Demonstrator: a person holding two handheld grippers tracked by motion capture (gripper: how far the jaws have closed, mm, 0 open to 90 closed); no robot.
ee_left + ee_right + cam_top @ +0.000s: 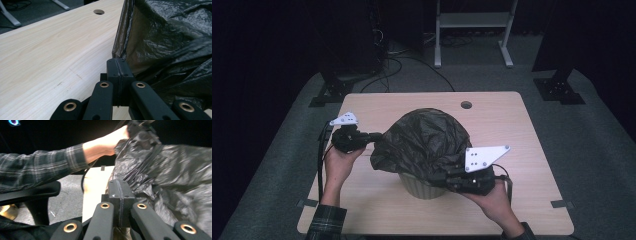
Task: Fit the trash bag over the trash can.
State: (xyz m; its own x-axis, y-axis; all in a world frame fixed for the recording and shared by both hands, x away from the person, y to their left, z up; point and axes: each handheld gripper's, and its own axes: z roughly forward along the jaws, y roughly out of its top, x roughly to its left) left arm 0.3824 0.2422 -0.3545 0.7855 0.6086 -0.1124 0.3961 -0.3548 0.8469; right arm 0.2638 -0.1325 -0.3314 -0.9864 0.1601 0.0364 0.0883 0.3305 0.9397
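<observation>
Lower right of high view: right gripper (451, 176) w/ grey three-cornered plate, jaws clenched on edge of crinkled black plastic bag (424, 142), just above ribbed pale round bin (422, 189). Bag drapes over bin, centre of frame, on light wood-grain table (512, 130). Left gripper (374, 136) at centre left, jaws clamped on bag's left edge; in left gripper view jaws pressed together against the film (160, 37). Further up: round cable hole (466, 105) in tabletop, then white metal frame (472, 30) on grey floor at top.
</observation>
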